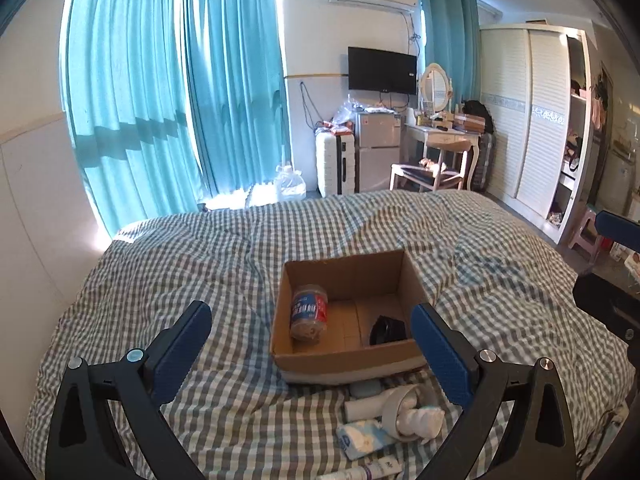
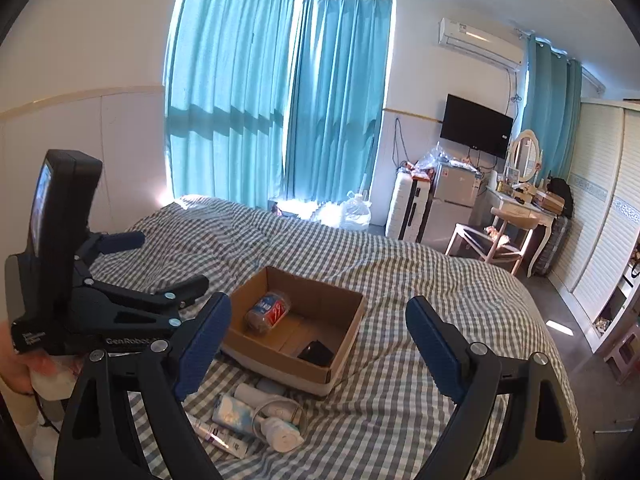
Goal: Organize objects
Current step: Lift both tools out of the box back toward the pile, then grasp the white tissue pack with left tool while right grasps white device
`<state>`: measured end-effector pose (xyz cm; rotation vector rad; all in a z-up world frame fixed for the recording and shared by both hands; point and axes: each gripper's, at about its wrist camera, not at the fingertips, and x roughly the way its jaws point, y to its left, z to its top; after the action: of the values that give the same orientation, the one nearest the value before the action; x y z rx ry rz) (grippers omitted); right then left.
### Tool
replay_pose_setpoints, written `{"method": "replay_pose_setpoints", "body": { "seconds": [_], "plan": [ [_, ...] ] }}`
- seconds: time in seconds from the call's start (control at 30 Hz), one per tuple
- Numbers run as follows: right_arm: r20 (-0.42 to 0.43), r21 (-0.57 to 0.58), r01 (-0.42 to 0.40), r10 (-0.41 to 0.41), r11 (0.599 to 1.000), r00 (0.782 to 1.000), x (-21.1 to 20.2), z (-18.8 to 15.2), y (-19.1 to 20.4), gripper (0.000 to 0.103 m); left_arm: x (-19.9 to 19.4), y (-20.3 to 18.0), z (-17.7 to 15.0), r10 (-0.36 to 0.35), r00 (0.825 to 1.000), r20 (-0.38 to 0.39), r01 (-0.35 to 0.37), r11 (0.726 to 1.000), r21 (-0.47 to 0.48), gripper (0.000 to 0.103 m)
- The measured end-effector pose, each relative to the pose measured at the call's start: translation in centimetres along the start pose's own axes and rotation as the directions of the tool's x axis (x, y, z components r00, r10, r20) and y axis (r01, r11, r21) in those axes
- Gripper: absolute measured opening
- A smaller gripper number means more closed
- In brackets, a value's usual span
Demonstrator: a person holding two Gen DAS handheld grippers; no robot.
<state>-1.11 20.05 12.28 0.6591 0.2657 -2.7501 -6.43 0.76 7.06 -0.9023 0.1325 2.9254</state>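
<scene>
An open cardboard box (image 1: 408,354) (image 2: 344,336) sits on the checked bedspread. In it lie a plastic jar with a blue and red label (image 1: 308,314) (image 2: 267,313) and a small black object (image 1: 387,330) (image 2: 316,352). In front of the box lies a pile: a tissue pack (image 1: 362,438) (image 2: 234,412), a white rounded item with cloth (image 1: 412,416) (image 2: 280,426) and a tube (image 1: 380,469) (image 2: 218,436). My left gripper (image 1: 312,332) is open and empty above the pile; it also shows in the right wrist view (image 2: 170,264). My right gripper (image 2: 318,334) is open and empty.
The bed (image 1: 200,264) fills the foreground. Teal curtains (image 1: 180,100), a suitcase (image 1: 334,162), a small fridge (image 1: 378,148), a dressing table with chair (image 1: 436,160) and a wardrobe (image 1: 532,120) stand beyond. The right gripper's body shows at the left view's right edge (image 1: 608,296).
</scene>
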Motion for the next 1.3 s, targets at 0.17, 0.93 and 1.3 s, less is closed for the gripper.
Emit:
{"method": "replay_pose_setpoints", "body": {
  "seconds": [0.17, 0.93, 1.3],
  "plan": [
    [-0.062, -0.008, -0.012, 0.012, 1.0, 0.998, 2.1, -3.3, 0.7, 0.089, 1.6, 0.3, -4.2, 0.025, 0.998, -0.055, -0.026, 1.0, -0.017, 0.102],
    [-0.447, 0.095, -0.039, 0.078, 0.995, 0.891, 16.3, -17.8, 1.1, 0.079, 9.3, -2.7, -17.7, -0.029, 0.947, -0.319, 0.043, 0.998, 0.037, 0.102],
    [-0.531, 0.05, -0.07, 0.086, 0.996, 0.843, 18.6, -19.7, 2.8, 0.059, 10.2, -3.0, -18.2, -0.051, 0.934, -0.354, 0.066, 0.997, 0.031, 0.102]
  ]
}}
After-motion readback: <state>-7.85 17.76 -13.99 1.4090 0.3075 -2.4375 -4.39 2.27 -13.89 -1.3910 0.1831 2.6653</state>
